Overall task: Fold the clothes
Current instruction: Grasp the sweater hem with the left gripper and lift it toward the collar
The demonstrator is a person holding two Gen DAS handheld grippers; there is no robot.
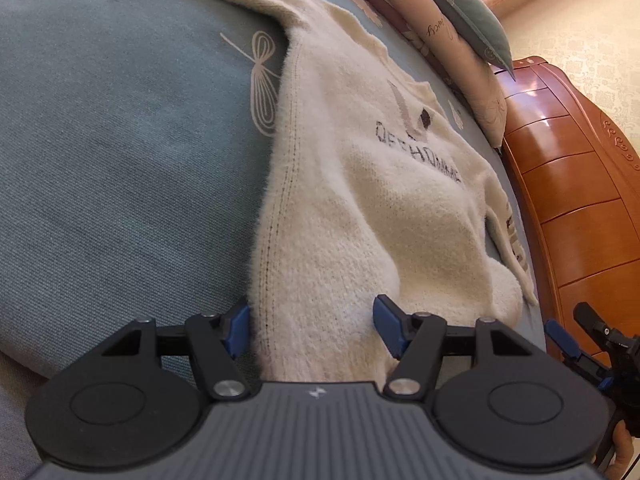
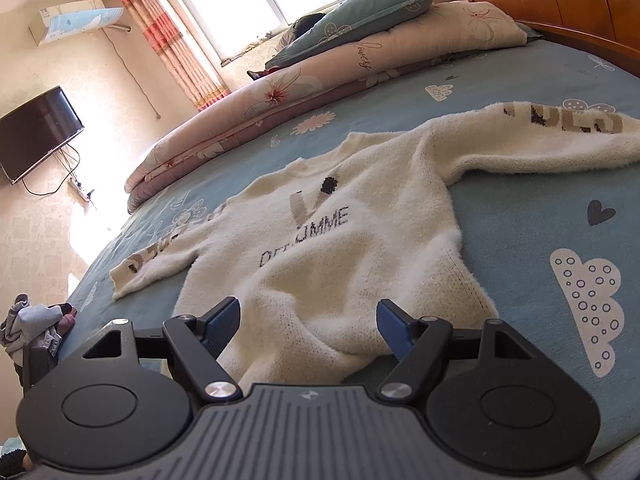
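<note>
On the blue bedsheet [image 2: 520, 216] the cream sweater [image 2: 320, 248] lies face up, its long axis running away from both grippers. The left gripper [image 1: 312, 330] and right gripper [image 2: 308, 330] both stand apart over the near hem, gripping nothing; the 2 look equally near.

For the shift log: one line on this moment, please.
stage: reaching hem | sweater: spread flat on bed | left gripper: open | right gripper: open

My left tongs [image 1: 312, 328] and right tongs [image 2: 308, 330] look alike: black linkage arms, blue fingertip pads, silver pivot screws, ribbed grey bodies with round black discs.
</note>
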